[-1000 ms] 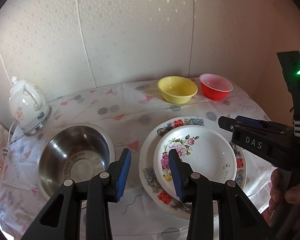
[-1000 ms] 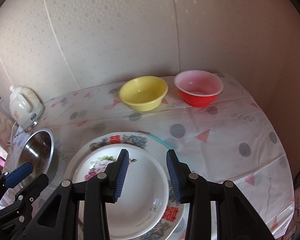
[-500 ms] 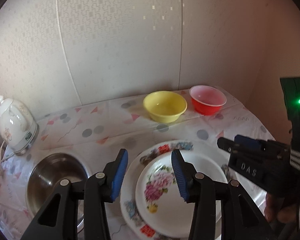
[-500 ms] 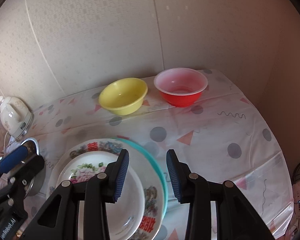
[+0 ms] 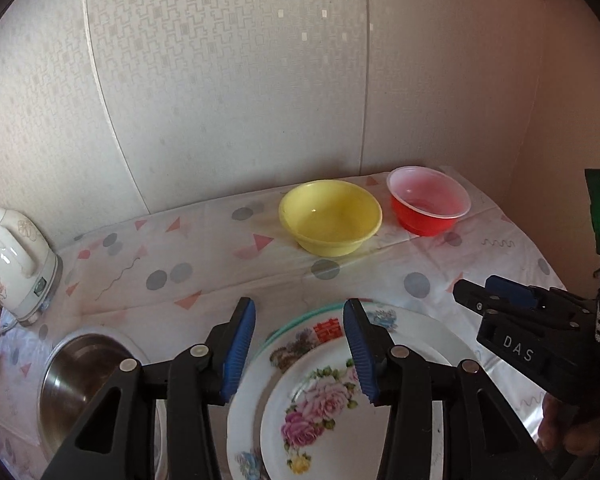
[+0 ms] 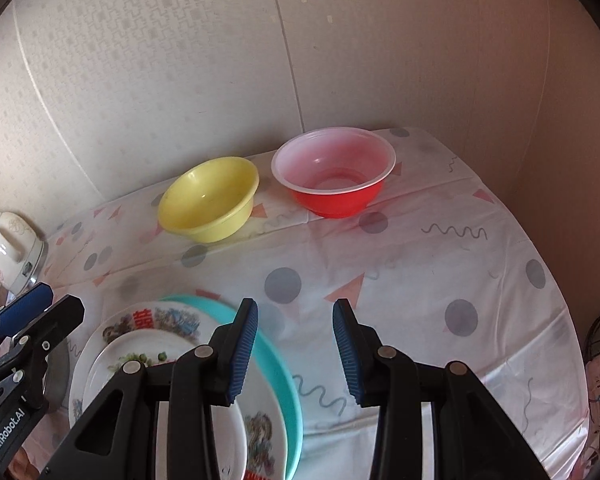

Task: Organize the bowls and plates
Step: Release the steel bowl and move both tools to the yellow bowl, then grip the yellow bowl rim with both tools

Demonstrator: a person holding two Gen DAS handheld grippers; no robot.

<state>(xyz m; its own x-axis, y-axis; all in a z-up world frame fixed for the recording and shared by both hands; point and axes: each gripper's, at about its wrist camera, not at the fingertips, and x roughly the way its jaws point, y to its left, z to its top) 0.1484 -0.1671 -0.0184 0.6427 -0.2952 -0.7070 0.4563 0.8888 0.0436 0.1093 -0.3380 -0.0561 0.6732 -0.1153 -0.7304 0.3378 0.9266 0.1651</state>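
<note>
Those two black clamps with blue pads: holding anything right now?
Left gripper: open, empty; jaws have just been opening.
Right gripper: open, empty.

Soft daylight is filling the room; fisheye edges are bending and darkening, and the tablecloth (image 6: 440, 280) is glaring faintly.

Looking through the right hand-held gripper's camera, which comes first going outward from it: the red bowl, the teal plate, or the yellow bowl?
1. Teal plate, right beside its left finger, bottom of the plate stack.
2. Yellow bowl and red bowl, both far back by the wall, too close to call.
</note>
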